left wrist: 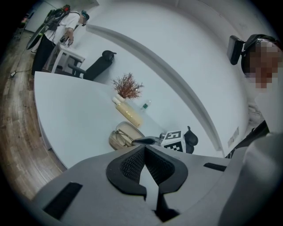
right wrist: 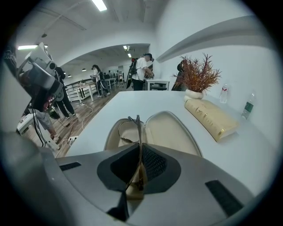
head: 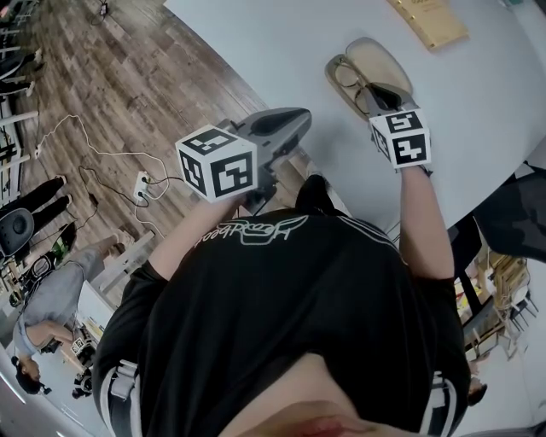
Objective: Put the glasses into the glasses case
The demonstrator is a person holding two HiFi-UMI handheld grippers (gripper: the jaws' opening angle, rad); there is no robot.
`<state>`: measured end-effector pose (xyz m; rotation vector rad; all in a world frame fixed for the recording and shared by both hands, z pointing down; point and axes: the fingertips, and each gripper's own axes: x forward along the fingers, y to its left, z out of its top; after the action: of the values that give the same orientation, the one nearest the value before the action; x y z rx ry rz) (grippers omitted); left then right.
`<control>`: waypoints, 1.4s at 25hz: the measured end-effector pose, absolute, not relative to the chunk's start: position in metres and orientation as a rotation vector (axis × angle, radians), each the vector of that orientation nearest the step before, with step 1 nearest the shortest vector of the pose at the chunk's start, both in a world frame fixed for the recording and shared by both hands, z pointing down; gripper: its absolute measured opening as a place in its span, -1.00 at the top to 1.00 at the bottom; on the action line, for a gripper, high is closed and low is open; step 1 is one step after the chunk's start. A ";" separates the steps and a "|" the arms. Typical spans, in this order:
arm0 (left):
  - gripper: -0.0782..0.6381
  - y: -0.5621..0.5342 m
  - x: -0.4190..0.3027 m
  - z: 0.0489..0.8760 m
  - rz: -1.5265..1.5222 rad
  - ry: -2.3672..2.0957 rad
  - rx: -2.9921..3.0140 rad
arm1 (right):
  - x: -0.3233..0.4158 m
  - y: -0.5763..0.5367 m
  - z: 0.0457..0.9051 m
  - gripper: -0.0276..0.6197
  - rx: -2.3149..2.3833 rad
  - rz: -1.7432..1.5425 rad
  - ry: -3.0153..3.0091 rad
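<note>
An open beige glasses case (head: 380,61) lies on the white table (head: 273,51). The thin-framed glasses (head: 357,85) hang over its left half. My right gripper (head: 381,101) is shut on one temple of the glasses (right wrist: 138,129); the lens rim sits over the case's left shell (right wrist: 114,137), with the lid (right wrist: 170,130) to the right. My left gripper (head: 293,121) hangs at the table's near edge, away from the case, shut and holding nothing. The left gripper view shows its jaws (left wrist: 144,149) meeting at the tips, with the case (left wrist: 120,136) and the right gripper (left wrist: 148,141) beyond.
A long tan box (head: 431,19) lies behind the case. A vase of red twigs (right wrist: 199,77) and a bottle (right wrist: 249,107) stand at the table's far side. Cables and a power strip (head: 141,183) lie on the wooden floor to the left. People stand in the background.
</note>
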<state>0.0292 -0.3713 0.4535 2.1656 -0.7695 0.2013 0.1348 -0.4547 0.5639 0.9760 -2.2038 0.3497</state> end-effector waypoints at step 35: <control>0.76 -0.360 0.013 0.442 0.164 -0.803 2.169 | 0.140 -0.460 0.564 0.45 0.986 0.404 -2.115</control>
<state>0.0127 -0.3599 0.4422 2.1693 -0.8028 0.1637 0.1397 -0.4599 0.5640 0.9856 -2.1154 0.4036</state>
